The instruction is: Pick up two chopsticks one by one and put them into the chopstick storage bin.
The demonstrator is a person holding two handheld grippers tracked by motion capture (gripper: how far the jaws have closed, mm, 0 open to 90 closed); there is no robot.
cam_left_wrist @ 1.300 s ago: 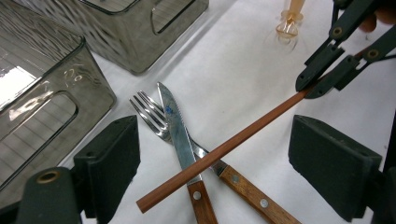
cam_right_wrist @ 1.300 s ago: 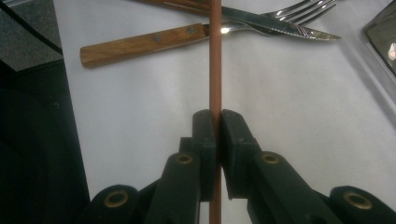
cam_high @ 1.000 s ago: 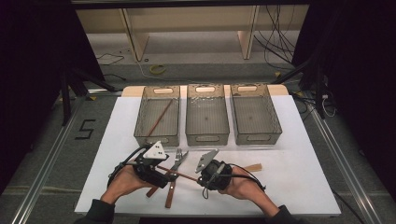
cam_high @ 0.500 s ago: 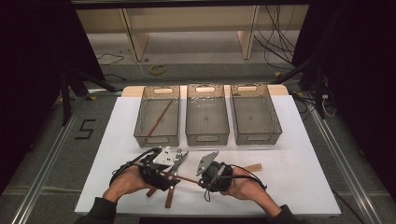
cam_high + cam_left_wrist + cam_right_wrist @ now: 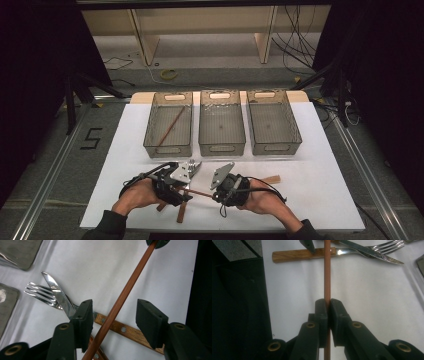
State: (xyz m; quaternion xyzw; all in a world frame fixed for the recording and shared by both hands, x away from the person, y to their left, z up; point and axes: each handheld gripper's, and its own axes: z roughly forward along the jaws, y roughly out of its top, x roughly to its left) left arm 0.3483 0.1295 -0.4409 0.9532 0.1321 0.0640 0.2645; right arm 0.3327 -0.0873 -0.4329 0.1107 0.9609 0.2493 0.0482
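Observation:
A thin brown chopstick (image 5: 200,192) hangs just above the white table between my two grippers. My right gripper (image 5: 327,306) is shut on the chopstick (image 5: 327,270), pads pressed on its near end. My left gripper (image 5: 113,315) has just been closing its jaws. The chopstick (image 5: 130,282) runs slantwise through the gap, close to one pad, and neither pad presses on it. In the high view the left gripper (image 5: 186,189) and right gripper (image 5: 216,193) face each other near the table's front edge. A knife (image 5: 56,293) and a fork (image 5: 40,292) with wooden handles lie crossed under the left gripper.
Three clear bins stand in a row at the back: left bin (image 5: 168,149) with another chopstick (image 5: 171,126) inside, middle bin (image 5: 221,148), right bin (image 5: 275,147). A wooden handle (image 5: 270,179) lies beside the right hand. The dark floor begins past the table's front edge.
The left gripper has shifted right and lower, up to the chopstick, and its jaws have narrowed around it. The right gripper has kept still with the chopstick in it.

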